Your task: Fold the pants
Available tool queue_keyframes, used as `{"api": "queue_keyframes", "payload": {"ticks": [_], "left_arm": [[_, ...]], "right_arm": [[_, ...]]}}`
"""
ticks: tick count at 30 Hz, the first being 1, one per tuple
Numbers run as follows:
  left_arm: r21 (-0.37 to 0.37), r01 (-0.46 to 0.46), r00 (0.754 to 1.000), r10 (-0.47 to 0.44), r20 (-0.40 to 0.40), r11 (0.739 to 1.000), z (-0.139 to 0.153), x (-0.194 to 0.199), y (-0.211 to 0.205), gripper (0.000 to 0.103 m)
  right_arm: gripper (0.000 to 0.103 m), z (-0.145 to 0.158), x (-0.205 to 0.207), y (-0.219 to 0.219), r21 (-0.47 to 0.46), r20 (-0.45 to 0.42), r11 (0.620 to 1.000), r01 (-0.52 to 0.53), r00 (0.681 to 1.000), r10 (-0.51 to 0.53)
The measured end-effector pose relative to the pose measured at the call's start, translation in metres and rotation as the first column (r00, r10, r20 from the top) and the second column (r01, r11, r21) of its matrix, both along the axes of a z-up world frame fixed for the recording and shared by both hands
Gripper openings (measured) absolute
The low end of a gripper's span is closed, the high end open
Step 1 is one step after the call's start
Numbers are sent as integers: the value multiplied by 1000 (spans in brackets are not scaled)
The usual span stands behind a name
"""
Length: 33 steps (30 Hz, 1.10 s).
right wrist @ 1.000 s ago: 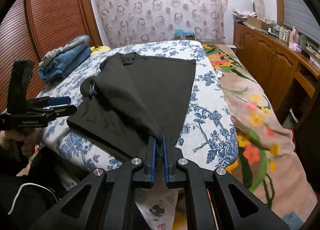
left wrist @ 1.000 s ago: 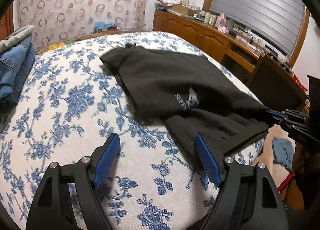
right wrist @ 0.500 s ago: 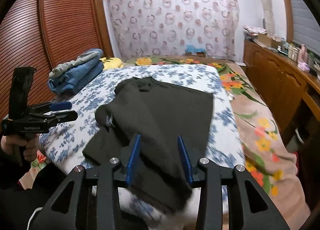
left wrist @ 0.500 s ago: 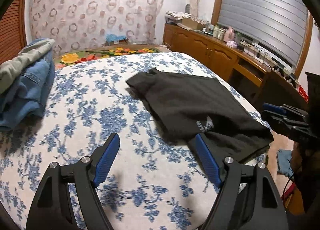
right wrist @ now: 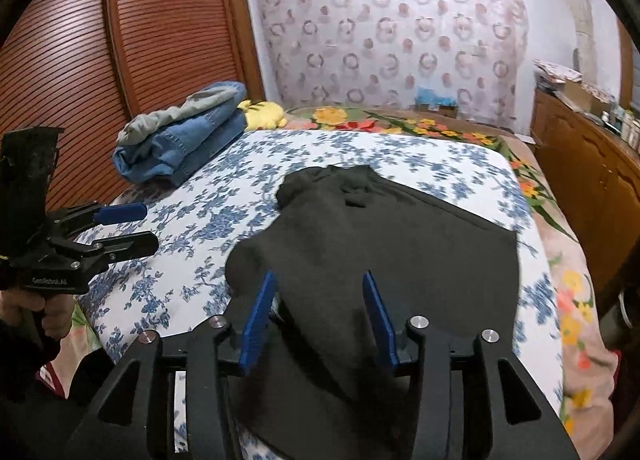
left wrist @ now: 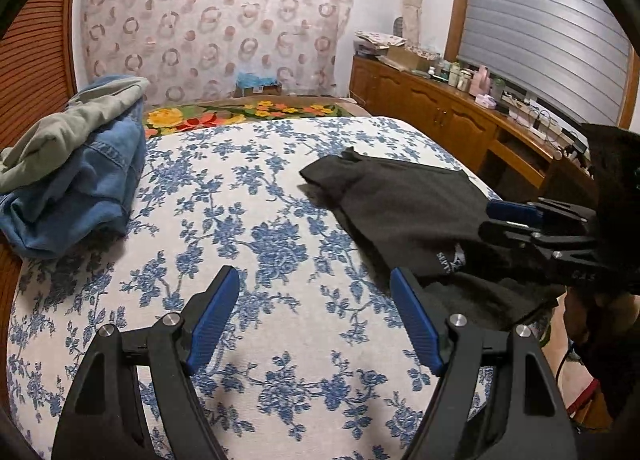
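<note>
Released a moment ago, the black pants (right wrist: 372, 244) now lie folded on the blue-flowered bedspread (left wrist: 248, 219), at its near right part. Right gripper (right wrist: 316, 316) jaws have just been opening and stand apart above the cloth. Left gripper (left wrist: 314, 316) jaws gape wide over bare bedspread. Folded jeans (left wrist: 76, 191) sit far left.

The right claw (right wrist: 316, 316), clamped on the black pants (right wrist: 380, 244) a second ago, has just been opening; the cloth now lies loose between its blue pads at lower centre.
</note>
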<state>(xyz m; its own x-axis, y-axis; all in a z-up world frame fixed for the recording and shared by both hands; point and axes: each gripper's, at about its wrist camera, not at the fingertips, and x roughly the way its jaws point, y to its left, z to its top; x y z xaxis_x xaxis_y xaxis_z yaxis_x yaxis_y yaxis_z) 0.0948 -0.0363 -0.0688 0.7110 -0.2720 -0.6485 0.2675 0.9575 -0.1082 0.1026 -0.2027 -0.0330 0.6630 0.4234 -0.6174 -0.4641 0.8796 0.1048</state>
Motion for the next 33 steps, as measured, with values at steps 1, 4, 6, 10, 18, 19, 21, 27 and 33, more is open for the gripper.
{"api": "queue_keyframes", "payload": {"ticks": [1, 4, 6, 10, 18, 19, 21, 27, 33], "left_arm": [[0, -5, 1000, 5, -1, 1000, 0, 0, 2, 79], [-3, -19, 1000, 19, -2, 1000, -1, -1, 9, 79], [-6, -30, 1000, 30, -2, 1000, -2, -2, 15, 79], [-10, -48, 999, 48, -2, 999, -1, -5, 24, 79], [-14, -66, 998, 66, 4, 998, -1, -8, 33, 79], [-16, -66, 998, 66, 3, 998, -1, -8, 34, 79], [-18, -62, 998, 62, -1, 998, -3, -9, 34, 79], [-16, -48, 999, 48, -14, 999, -8, -8, 29, 79], [-14, -36, 999, 36, -28, 999, -13, -5, 21, 79]], "right_arm": [[51, -3, 5, 3, -2, -15, 1000, -15, 1000, 15], [51, -4, 15, 13, -13, -32, 999, -45, 998, 45], [51, -6, 18, 22, -18, -42, 997, -75, 996, 74], [51, -8, 25, 41, -39, -45, 992, -121, 992, 119], [51, -15, 40, 67, -105, -59, 979, -174, 984, 169], [51, -18, 41, 70, -116, -68, 976, -182, 982, 175], [51, -23, 46, 75, -150, -87, 970, -192, 980, 180], [44, -34, 57, 86, -211, -108, 957, -198, 978, 178], [10, -27, 63, 76, -166, -98, 971, -175, 982, 160]]}}
